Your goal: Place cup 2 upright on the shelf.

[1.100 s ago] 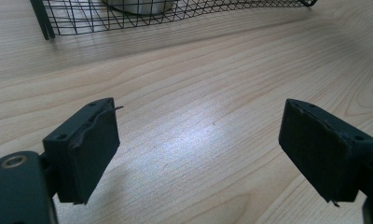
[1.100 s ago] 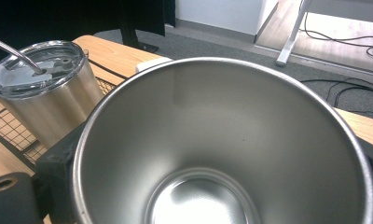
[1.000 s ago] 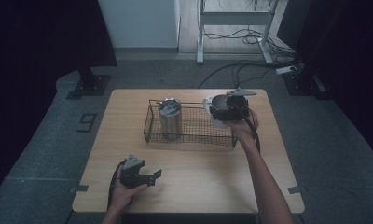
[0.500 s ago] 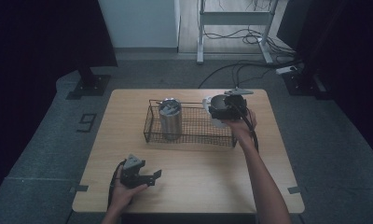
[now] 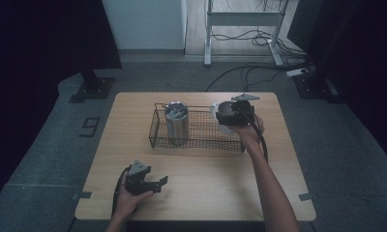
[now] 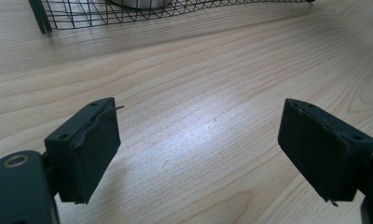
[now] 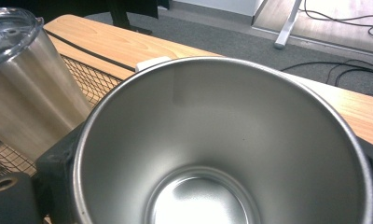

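**A:** Over the right end of the wire basket (image 5: 157,126), the right gripper (image 5: 229,115) has its jaws clamped on a steel cup (image 7: 231,144) with no lid on it. The right gripper view looks straight down into the open mouth, with a black jaw hugging the wall on either side. So I'd call it about halfway: one cup is parked, one's in the air.

**B:** The parked one being the lidded tumbler (image 5: 176,122)?

**A:** Yep, upright at the left end of the basket. The held cup sits high at the basket's right edge; can't tell if its base has touched the mesh. What's left, I'd guess: lower it in, let go.

**B:** And the other hand?

**A:** Left gripper (image 5: 154,183) just rests near the front of the table (image 5: 201,169), well away from the basket. Jaws apart, nothing between them, though they've been closing a bit.
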Demonstrator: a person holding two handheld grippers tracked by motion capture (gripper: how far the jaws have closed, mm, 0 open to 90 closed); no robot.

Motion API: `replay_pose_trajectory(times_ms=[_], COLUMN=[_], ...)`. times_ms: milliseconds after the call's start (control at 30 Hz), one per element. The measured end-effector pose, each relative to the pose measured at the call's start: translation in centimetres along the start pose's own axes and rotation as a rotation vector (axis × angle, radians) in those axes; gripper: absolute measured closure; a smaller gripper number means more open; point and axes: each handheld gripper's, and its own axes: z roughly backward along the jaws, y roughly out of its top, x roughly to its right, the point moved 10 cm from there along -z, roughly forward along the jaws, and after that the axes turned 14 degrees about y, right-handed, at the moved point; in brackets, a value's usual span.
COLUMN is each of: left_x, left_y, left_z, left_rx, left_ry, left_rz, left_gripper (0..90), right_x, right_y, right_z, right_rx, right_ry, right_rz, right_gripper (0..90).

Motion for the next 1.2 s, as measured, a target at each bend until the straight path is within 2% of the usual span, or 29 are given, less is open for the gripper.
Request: replay_pose_trajectory(times_ms=[767,1200], left_x=[0.4,0.4], left_y=[-0.1,-0.3], left_z=[-0.1,-0.2], left_rx=[-0.005,-0.012], left_ry=[-0.014,-0.009], left_rz=[-0.011,-0.02], left_gripper=[13.1,13.2], right_x=[0.3,0.6], right_y=[-1.9,-2.8], right_z=[-1.6,-2.4], right_rx=[-0.037,-0.063], right_ry=[0.004,0.003], right_rz=[-0.008,-0.016], right_gripper=[6.5,6.4])
